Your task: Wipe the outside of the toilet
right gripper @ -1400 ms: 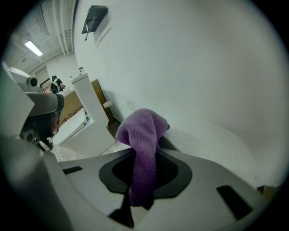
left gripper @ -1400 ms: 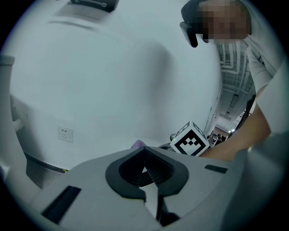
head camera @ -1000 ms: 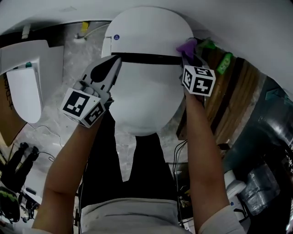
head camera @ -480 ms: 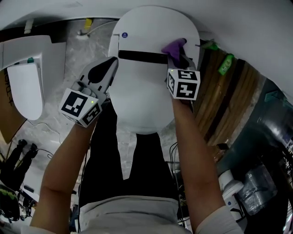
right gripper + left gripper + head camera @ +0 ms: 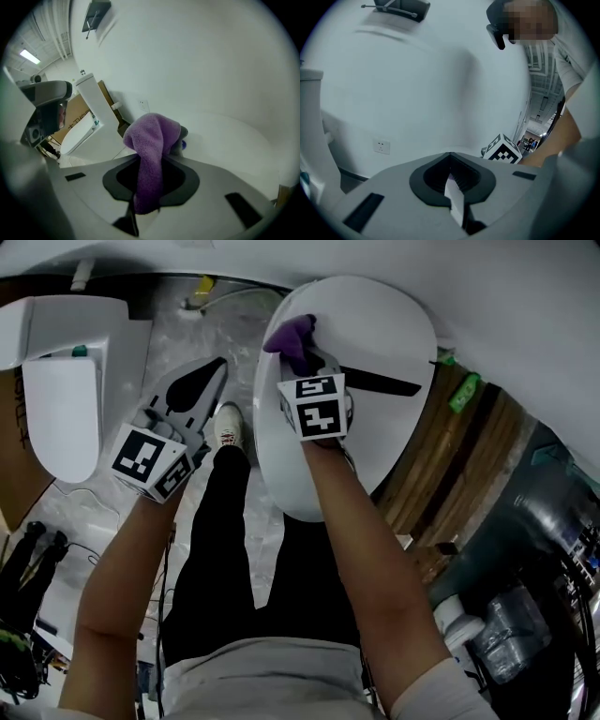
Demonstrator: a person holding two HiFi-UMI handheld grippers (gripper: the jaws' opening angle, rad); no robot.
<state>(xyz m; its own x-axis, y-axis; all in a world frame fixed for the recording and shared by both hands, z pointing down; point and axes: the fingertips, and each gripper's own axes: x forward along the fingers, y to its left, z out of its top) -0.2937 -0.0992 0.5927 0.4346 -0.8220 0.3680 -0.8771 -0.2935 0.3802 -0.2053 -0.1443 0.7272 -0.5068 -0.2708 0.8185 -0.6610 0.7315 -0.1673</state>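
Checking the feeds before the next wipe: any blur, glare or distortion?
Head view: sharp, bowed at the edges, dim at right; the rounded white toilet lid shows no glare. Right gripper view: fisheye, black corners, purple fleecy cloth in focus. Left gripper view: same vignette, mosaic patch top right.

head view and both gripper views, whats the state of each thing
oval white toilet: lid down.
purple fluffy cloth: bunched, clamped in the right gripper, at the toilet's edge.
right gripper: shut on the cloth.
left gripper: shut, empty, beside the toilet.
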